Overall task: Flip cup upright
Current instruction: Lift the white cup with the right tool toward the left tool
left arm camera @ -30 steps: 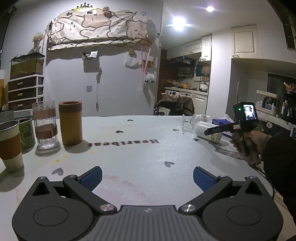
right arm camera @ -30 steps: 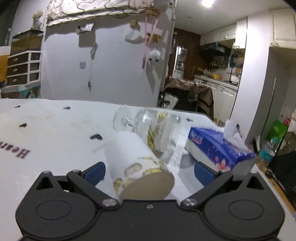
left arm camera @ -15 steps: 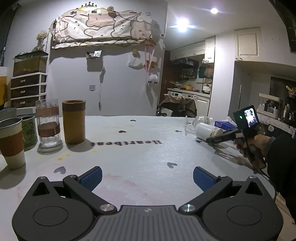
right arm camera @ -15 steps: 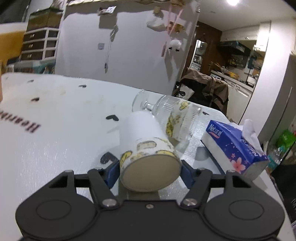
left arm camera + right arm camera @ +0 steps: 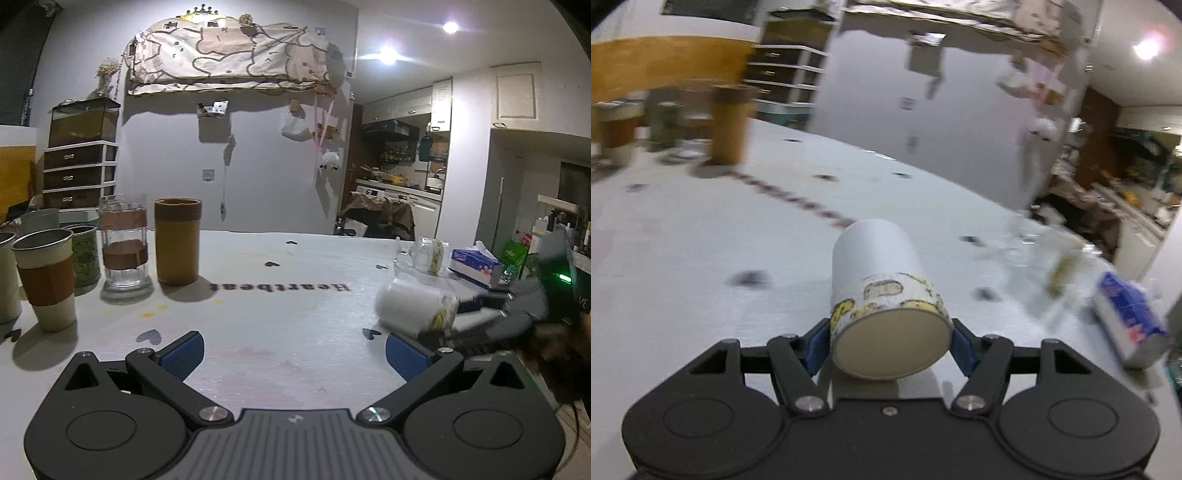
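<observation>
A white paper cup [image 5: 882,288] with yellow drawings lies on its side between the blue pads of my right gripper [image 5: 888,341], which is shut on it near its flat end. The flat end faces the camera and the cup points away over the white table [image 5: 701,236]. In the left wrist view the same cup [image 5: 417,306] shows blurred at the right, held off the table by the right gripper [image 5: 476,314]. My left gripper [image 5: 293,350] is open and empty, low over the table's near side.
A glass goblet [image 5: 428,253] lies on its side at the far right, beside a blue tissue box [image 5: 474,260]. Several upright cups stand at the left: a brown tumbler [image 5: 177,242], a glass with a brown sleeve [image 5: 123,245] and paper cups [image 5: 46,278].
My right gripper has closed on the white cup, lifted it and swung left toward the table's middle, away from the goblet and tissue box. My left gripper has stayed open and nearly still.
</observation>
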The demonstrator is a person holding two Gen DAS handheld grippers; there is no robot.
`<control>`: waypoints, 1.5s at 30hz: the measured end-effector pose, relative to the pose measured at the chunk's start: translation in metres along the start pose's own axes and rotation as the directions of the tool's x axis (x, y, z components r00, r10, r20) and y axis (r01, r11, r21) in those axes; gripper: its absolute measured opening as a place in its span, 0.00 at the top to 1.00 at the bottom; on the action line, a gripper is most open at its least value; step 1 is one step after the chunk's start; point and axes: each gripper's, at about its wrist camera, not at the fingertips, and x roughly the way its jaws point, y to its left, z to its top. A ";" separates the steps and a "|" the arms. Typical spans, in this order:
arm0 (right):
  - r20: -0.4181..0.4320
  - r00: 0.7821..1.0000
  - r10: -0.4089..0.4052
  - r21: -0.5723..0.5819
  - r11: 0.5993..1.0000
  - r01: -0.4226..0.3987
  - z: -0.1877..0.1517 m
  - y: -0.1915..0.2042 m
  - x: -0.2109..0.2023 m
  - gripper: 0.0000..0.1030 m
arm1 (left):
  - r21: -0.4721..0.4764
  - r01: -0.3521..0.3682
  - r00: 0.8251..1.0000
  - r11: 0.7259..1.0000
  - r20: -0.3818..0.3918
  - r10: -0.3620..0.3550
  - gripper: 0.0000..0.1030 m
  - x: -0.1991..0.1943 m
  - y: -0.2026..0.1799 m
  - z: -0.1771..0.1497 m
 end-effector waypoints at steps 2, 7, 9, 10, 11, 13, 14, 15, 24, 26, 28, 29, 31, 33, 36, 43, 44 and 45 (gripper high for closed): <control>0.016 0.997 0.079 -0.008 0.997 -0.079 0.001 0.024 -0.016 0.35 | -0.005 -0.006 1.000 1.000 0.001 0.006 0.00 0.000 0.003 0.001; 0.060 0.975 0.215 -0.106 0.972 -0.208 -0.001 0.081 -0.047 0.35 | -0.002 -0.022 1.000 1.000 0.006 0.022 0.00 0.000 0.010 0.002; 0.070 0.960 0.271 -0.142 0.955 -0.259 -0.004 0.100 -0.058 0.35 | -0.005 -0.041 0.999 0.999 0.003 0.041 0.00 0.004 0.015 0.003; 0.072 0.953 0.293 -0.161 0.947 -0.279 -0.005 0.109 -0.062 0.35 | -0.005 -0.053 0.999 0.999 0.004 0.053 0.00 0.006 0.018 0.004; 0.078 0.949 0.305 -0.183 0.940 -0.287 -0.006 0.116 -0.066 0.35 | -0.008 -0.067 0.998 0.998 0.005 0.067 0.00 0.009 0.022 0.005; 0.082 0.940 0.331 -0.223 0.925 -0.307 -0.006 0.128 -0.075 0.35 | -0.019 -0.093 0.996 0.996 0.004 0.093 0.00 0.016 0.030 0.008; 0.083 0.933 0.351 -0.233 0.917 -0.325 -0.006 0.131 -0.078 0.35 | -0.025 -0.104 0.995 0.994 0.000 0.104 0.00 0.020 0.034 0.009; 0.083 0.927 0.365 -0.242 0.910 -0.337 -0.006 0.134 -0.081 0.35 | -0.030 -0.109 0.994 0.994 -0.003 0.109 0.00 0.023 0.037 0.010; 0.111 0.943 0.314 -0.315 0.911 -0.266 -0.009 0.145 -0.094 0.24 | -0.007 -0.053 0.993 0.999 -0.102 0.052 0.00 0.050 0.045 0.005; 0.139 0.955 0.261 -0.296 0.932 -0.211 -0.008 0.141 -0.096 0.22 | -0.009 -0.051 0.994 0.999 -0.095 0.050 0.00 0.045 0.045 0.003; 0.146 0.961 0.234 -0.257 0.947 -0.191 -0.007 0.132 -0.097 0.22 | -0.009 -0.042 0.995 0.999 -0.095 0.041 0.00 0.041 0.045 0.001; 0.149 0.965 0.214 -0.237 0.955 -0.176 -0.006 0.128 -0.096 0.22 | -0.009 -0.033 0.995 0.999 -0.098 0.032 0.00 0.038 0.046 0.000; 0.154 0.974 0.167 -0.192 0.972 -0.136 -0.005 0.118 -0.092 0.22 | -0.012 -0.011 0.994 1.000 -0.110 0.010 0.00 0.034 0.045 -0.004; 0.156 0.979 0.132 -0.132 0.985 -0.112 -0.003 0.108 -0.087 0.22 | -0.014 0.014 0.992 1.000 -0.128 -0.015 0.00 0.032 0.043 -0.006; 0.154 0.982 0.108 -0.054 0.993 -0.101 -0.001 0.098 -0.078 0.22 | -0.020 0.050 0.987 0.999 -0.150 -0.052 0.00 0.030 0.039 -0.012; 0.150 0.985 0.085 0.137 0.985 -0.106 -0.002 0.083 -0.066 0.24 | -0.047 0.084 0.984 0.995 -0.156 -0.090 0.00 0.026 0.036 -0.015; 0.155 0.983 0.094 0.169 0.978 -0.121 -0.002 0.081 -0.067 0.25 | -0.055 0.084 0.984 0.995 -0.154 -0.092 0.00 0.026 0.037 -0.015; 0.162 0.982 0.100 0.194 0.972 -0.131 -0.003 0.079 -0.069 0.26 | -0.062 0.084 0.984 0.994 -0.154 -0.093 0.00 0.026 0.038 -0.014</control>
